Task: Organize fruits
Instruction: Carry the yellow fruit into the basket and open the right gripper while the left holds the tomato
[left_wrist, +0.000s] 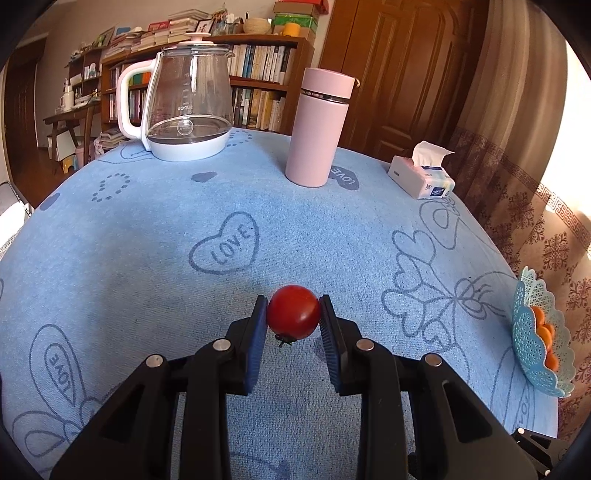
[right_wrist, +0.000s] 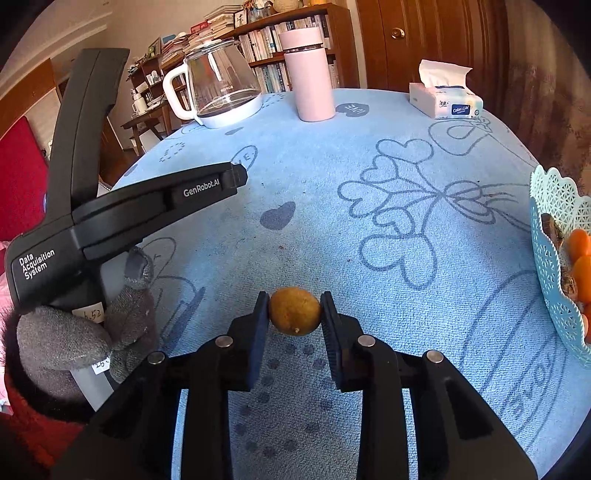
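Our left tongs (left_wrist: 293, 314) clamp a small round red tomato (left_wrist: 293, 312); our right tongs (right_wrist: 294, 314) clamp a yellow-brown citrus fruit (right_wrist: 294, 311). We should grip gently, carrying both rightward to the pale blue lattice plastic basket (right_wrist: 554, 236).

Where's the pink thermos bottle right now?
The pink thermos bottle stands upright at the far side of the blue tablecloth, between the glass kettle on its left and the tissue pack on its right, in both wrist views.
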